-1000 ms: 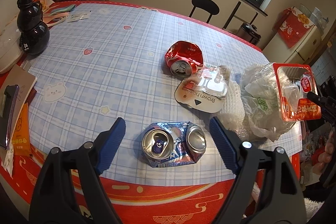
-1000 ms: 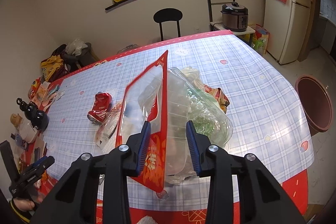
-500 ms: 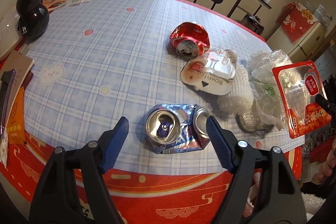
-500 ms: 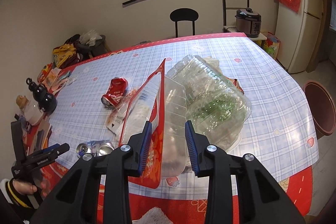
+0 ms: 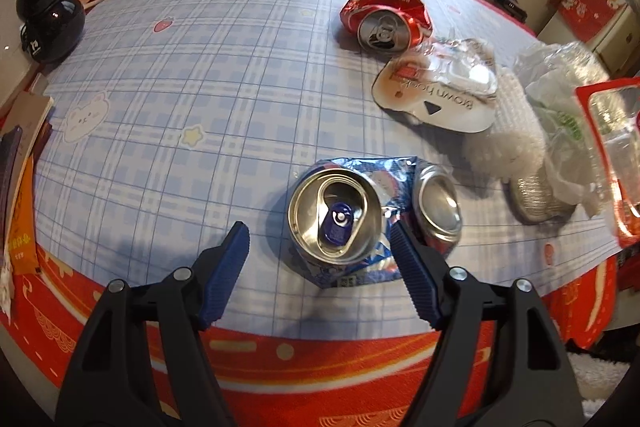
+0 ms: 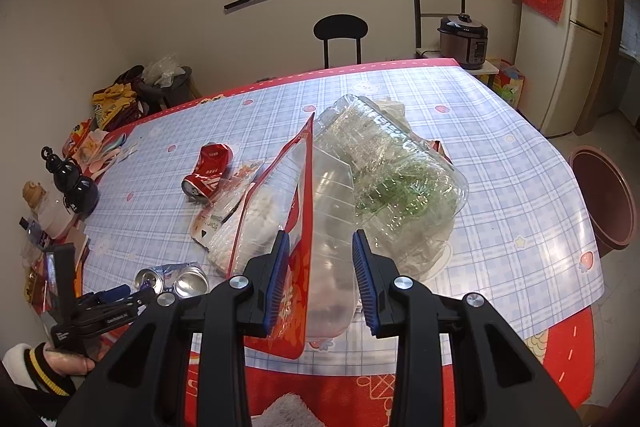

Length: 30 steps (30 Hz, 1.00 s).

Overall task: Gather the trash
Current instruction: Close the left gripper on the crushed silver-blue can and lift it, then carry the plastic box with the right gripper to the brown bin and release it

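Note:
A crushed blue can (image 5: pixel 336 215) lies near the table's front edge, also seen in the right wrist view (image 6: pixel 172 277). My left gripper (image 5: pixel 318 231) is open low over it. Its right finger overlaps the crease between the can's two ends, and its left finger stands apart from the can. My right gripper (image 6: pixel 318 247) is shut on a red-edged clear plastic package (image 6: pixel 296 227), held above the table edge. A crushed red can (image 5: pixel 384 15) and a white blister card (image 5: pixel 436 95) lie farther back.
A crumpled clear plastic container (image 6: pixel 392 179) and a foil cup (image 5: pixel 536 199) sit at the right of the table. A black gourd-shaped bottle (image 5: pixel 48 11) and books (image 5: pixel 20 147) line the left edge. A brown basin (image 6: pixel 604 199) stands on the floor beyond the table's right edge.
My left gripper has come down closer over the blue can and its jaws have narrowed a little. The right gripper with the red package has shifted slightly sideways.

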Available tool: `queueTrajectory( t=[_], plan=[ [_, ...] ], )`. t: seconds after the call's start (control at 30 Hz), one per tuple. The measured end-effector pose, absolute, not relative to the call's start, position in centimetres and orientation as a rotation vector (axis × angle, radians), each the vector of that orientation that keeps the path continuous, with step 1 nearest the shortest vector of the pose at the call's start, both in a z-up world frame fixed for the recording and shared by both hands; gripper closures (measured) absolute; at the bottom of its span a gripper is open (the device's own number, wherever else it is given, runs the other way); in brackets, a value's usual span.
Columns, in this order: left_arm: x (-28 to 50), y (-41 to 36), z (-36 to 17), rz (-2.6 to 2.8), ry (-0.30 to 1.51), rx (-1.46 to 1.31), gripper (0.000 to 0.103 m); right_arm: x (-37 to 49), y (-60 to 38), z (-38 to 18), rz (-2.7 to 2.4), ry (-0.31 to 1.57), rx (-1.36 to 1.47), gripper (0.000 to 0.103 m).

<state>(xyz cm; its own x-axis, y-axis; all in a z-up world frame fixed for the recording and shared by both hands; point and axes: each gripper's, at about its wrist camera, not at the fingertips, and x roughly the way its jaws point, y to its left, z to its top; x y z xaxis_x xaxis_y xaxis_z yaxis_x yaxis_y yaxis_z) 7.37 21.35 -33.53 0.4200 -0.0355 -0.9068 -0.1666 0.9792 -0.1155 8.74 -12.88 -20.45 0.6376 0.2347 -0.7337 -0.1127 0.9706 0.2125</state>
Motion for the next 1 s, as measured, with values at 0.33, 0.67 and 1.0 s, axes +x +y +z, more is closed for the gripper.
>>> queueTrajectory(
  t=[0.33, 0.67, 1.0],
  plan=[
    [8.8, 20.1, -35.0, 0.104, 1.153, -0.117, 0.031, 8.6, -13.1, -21.0, 0.191, 0.865, 0.169, 0.07],
    [7.7, 22.1, -33.3, 0.134, 1.093, -0.198, 0.048, 8.2, -12.9, -20.5, 0.208, 0.835, 0.162, 0.07],
    [5.5, 24.4, -27.0, 0.162, 0.921, -0.298, 0.048, 8.1, -12.2, -19.5, 0.245, 0.795, 0.162, 0.07]
  ],
)
